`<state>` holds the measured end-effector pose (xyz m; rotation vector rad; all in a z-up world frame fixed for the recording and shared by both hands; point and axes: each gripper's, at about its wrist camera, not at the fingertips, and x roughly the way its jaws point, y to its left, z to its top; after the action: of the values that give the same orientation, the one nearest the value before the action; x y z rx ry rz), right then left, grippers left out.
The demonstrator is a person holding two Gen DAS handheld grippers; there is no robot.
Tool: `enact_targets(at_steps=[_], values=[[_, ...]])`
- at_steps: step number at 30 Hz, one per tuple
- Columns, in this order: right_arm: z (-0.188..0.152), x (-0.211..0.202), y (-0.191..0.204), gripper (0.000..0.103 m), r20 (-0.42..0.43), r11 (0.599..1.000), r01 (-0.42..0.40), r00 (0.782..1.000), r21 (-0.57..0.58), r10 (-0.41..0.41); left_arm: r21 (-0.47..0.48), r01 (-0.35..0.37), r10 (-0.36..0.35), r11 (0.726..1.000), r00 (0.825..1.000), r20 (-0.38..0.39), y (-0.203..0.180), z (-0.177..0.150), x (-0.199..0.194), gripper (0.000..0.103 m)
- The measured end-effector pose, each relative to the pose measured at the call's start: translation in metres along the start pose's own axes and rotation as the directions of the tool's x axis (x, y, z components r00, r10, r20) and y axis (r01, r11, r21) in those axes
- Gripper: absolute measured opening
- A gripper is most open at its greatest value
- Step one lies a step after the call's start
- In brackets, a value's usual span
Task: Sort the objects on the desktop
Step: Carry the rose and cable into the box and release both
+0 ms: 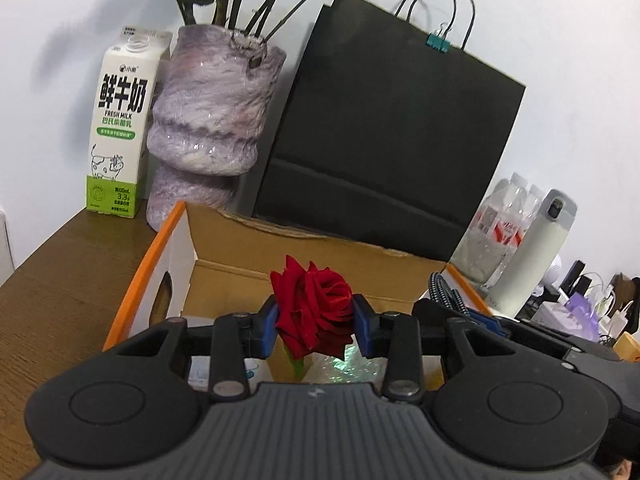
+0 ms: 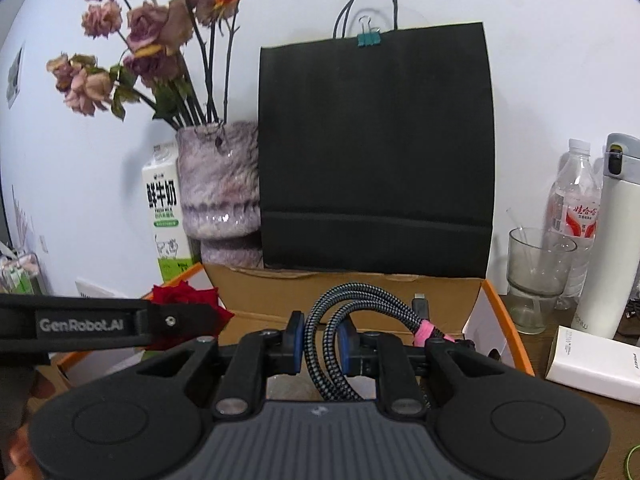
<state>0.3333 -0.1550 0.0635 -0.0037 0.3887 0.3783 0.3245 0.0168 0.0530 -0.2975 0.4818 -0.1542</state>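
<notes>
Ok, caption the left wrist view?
Left gripper holds a red rose over the open cardboard box.

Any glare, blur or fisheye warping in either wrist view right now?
Left wrist: the black bag bows and leans from fisheye, the vase glaze glints, and the rose is sharp. Right wrist: the bag's edges curve, the cable is crisp, corners vignette dark.

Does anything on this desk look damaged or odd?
Yes. The purple marbled ceramic vase behind the open cardboard box has a chipped hole near its rim, and the roses in it are wilted and drooping, unlike the fresh red rose in the left gripper.
</notes>
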Motion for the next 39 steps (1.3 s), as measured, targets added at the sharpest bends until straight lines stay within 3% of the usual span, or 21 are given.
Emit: enact_targets(at_steps=[4, 6, 7, 8, 9, 11, 16, 27, 39], values=[[-0.002, 0.004, 0.0, 0.017, -0.027, 1.0, -0.001, 1.0, -0.015, 0.001, -0.001, -0.024, 0.024, 1.0, 1.0, 0.003, 0.004, -0.001, 0.004, 0.041], [-0.004, 0.006, 0.001, 0.019, -0.04, 1.0, 0.002, 0.999, -0.025, -0.003, 0.01, -0.026, 0.026, 1.0, 1.0, 0.001, 0.004, -0.001, 0.004, 0.051], [-0.004, 0.006, 0.002, 0.022, -0.042, 0.999, 0.006, 0.999, -0.032, -0.007, 0.011, -0.028, 0.028, 1.0, 1.0, -0.001, 0.004, -0.001, 0.005, 0.069], [-0.004, 0.006, 0.002, 0.039, -0.047, 0.999, 0.011, 0.999, -0.039, -0.013, 0.01, -0.035, 0.035, 0.999, 0.999, -0.001, 0.004, -0.001, 0.005, 0.09], [-0.004, 0.005, 0.002, 0.067, -0.045, 0.999, 0.022, 0.999, -0.045, -0.024, 0.006, -0.041, 0.04, 0.999, 0.999, 0.009, 0.004, -0.002, 0.004, 0.098], [-0.004, 0.0, 0.004, 0.099, -0.014, 0.997, 0.057, 0.998, -0.059, -0.058, -0.011, -0.048, 0.049, 0.999, 0.998, 0.034, 0.005, -0.001, -0.001, 0.103], [0.0, -0.008, 0.002, 0.103, 0.015, 0.996, 0.075, 0.997, -0.054, -0.074, -0.06, -0.044, 0.046, 0.997, 0.998, 0.038, 0.011, 0.003, -0.004, 0.103], [-0.003, -0.006, 0.002, 0.103, -0.037, 0.994, 0.087, 0.995, -0.06, -0.089, -0.055, -0.084, 0.086, 0.995, 0.995, 0.043, 0.008, 0.004, -0.009, 0.103], [-0.021, -0.065, 0.004, 0.103, -0.046, 0.995, 0.093, 0.995, -0.03, -0.094, -0.034, -0.114, 0.117, 0.993, 0.989, 0.092, 0.006, -0.006, -0.081, 0.103]])
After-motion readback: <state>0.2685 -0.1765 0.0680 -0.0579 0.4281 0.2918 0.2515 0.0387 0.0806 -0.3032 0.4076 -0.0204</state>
